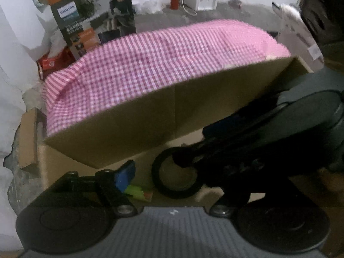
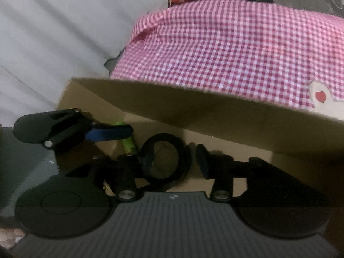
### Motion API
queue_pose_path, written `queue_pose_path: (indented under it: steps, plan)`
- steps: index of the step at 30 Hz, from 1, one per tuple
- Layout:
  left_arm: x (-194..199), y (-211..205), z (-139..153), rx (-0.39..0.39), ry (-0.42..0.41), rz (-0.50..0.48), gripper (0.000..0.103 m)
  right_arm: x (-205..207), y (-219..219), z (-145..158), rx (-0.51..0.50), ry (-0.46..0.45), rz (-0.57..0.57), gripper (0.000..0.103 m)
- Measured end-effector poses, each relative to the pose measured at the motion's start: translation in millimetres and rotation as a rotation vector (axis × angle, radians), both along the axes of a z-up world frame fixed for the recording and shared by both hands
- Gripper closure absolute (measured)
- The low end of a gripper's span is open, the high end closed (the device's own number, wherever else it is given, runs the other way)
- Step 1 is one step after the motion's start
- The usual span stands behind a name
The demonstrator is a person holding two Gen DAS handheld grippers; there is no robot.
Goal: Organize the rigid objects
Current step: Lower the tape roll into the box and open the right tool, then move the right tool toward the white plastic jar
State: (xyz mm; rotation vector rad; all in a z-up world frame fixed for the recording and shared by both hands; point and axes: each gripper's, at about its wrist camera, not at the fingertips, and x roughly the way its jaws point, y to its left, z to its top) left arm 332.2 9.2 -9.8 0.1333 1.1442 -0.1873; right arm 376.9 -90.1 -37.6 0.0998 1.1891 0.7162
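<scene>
Inside a cardboard box (image 2: 215, 129), low in both frames, lies a black ring (image 2: 166, 158) on the brown floor of the box. In the right wrist view, right gripper (image 2: 169, 161) with jaws spread wide around the ring: left finger (image 2: 144, 161) touching or overlapping the ring's left rim, right finger apart from the ring on its right side, so no firm hold visible. Just left of the ring, a green stick (image 2: 128, 144), upright and a little tilted. Above it, left gripper (image 2: 129, 131) reaching in from the left edge, blue pad (image 2: 107, 134) over the stick (jaws opening impossible to tell here). In the left wrist view, only one blue pad clearly seen, the other side hidden behind the right gripper. Behind the box flap, pink checked cloth (image 1: 161, 64) filling the middle of both frames.
</scene>
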Motion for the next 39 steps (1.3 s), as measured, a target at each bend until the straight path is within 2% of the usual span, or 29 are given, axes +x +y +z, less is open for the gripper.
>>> queue_pose_path:
  steps: [5, 8, 10, 13, 14, 17, 18, 21, 23, 27, 32, 34, 36, 39]
  plan:
    - [-28.6, 9.2, 41.3, -0.030, -0.110, 0.007, 0.023, -24.6, -22.1, 46.6, 0.082, -0.091, -0.031, 0.048]
    - [-52.5, 15.6, 69.6, -0.051, -0.190, 0.004, 0.023, -54.2, -41.4, 83.0, 0.131, -0.182, -0.052, 0.041]
    - [-72.8, 20.9, 89.7, -0.070, -0.243, 0.010, 0.023, -81.1, -57.8, 108.0, 0.162, -0.251, -0.059, 0.029]
    - [-108.3, 30.8, 117.0, -0.112, -0.328, 0.020, 0.022, -129.3, -82.9, 142.2, 0.197, -0.358, -0.069, 0.019]
    - [-120.4, 33.2, 124.0, -0.123, -0.352, 0.022, 0.019, -145.4, -90.6, 151.2, 0.207, -0.391, -0.073, 0.017]
    - [-160.2, 36.3, 139.1, -0.138, -0.419, 0.016, 0.008, -194.8, -114.6, 171.5, 0.217, -0.477, -0.089, 0.002]
    - [-171.2, 36.1, 141.0, -0.134, -0.432, 0.012, 0.008, -208.0, -118.3, 174.4, 0.211, -0.502, -0.090, 0.001]
    - [-208.1, 31.8, 141.8, -0.116, -0.452, 0.004, 0.006, -252.8, -127.6, 176.1, 0.143, -0.559, -0.092, 0.001]
    - [-228.7, 30.3, 133.4, -0.120, -0.447, 0.021, 0.004, -278.4, -126.1, 167.3, 0.063, -0.592, -0.097, 0.001]
    - [-262.8, 28.5, 109.4, -0.176, -0.418, 0.067, 0.004, -316.0, -115.1, 140.1, -0.091, -0.639, -0.091, 0.001]
    - [-288.4, 27.1, 86.5, -0.251, -0.406, 0.113, 0.003, -335.1, -91.0, 105.6, -0.225, -0.656, -0.117, 0.001]
    - [-295.4, 27.6, 79.9, -0.256, -0.414, 0.137, 0.001, -337.8, -85.3, 101.3, -0.212, -0.644, -0.114, 0.001]
    - [-300.0, 30.2, 73.9, -0.277, -0.421, 0.166, 0.000, -339.7, -84.4, 101.2, -0.154, -0.636, -0.129, 0.001]
    - [-306.3, 32.8, 66.2, -0.301, -0.418, 0.191, 0.000, -348.8, -91.9, 101.5, -0.022, -0.675, -0.165, 0.001]
